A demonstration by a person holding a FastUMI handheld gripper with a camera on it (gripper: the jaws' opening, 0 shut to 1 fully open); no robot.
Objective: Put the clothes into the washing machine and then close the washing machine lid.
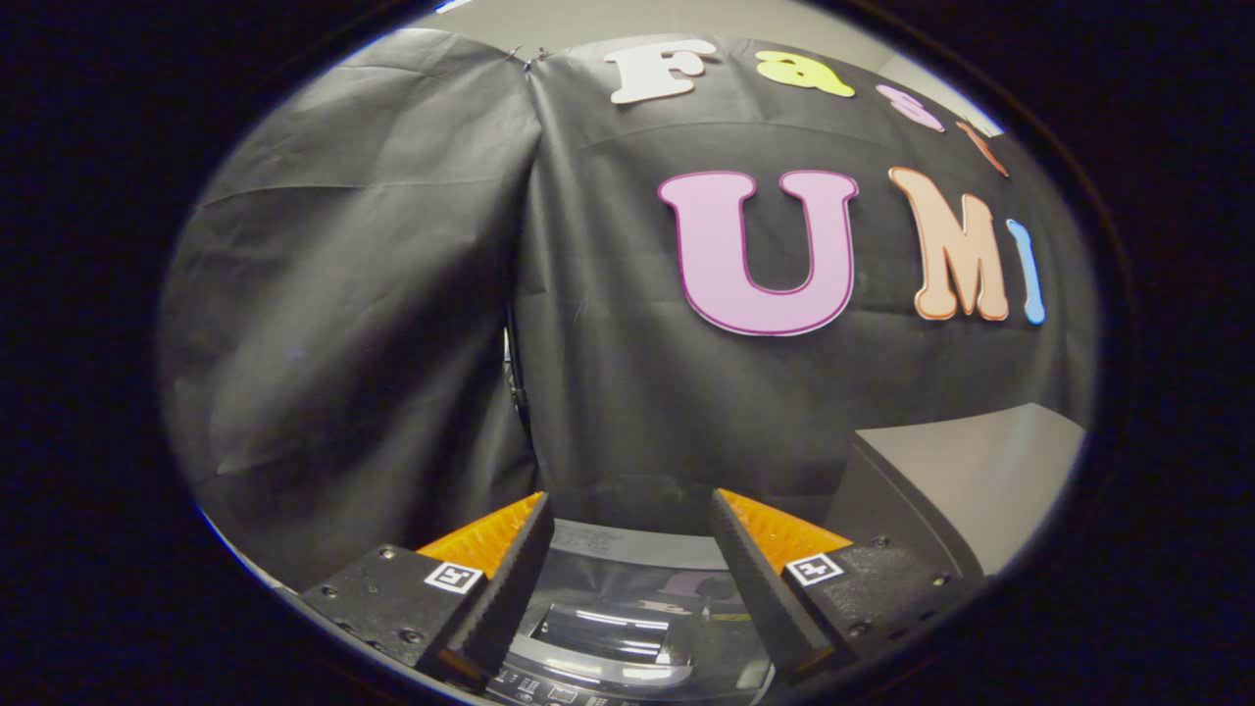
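Since the gripper (627,549) is wide apart w/ nothing in it, right over the washing machine (627,628) & its shiny lid (613,632), go find the clothes first, then push the lid down slow.

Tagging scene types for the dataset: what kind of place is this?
Likely a staged recording booth: black cloth wall, a washing machine with closed glossy lid below the open gripper, and a grey box beside it.
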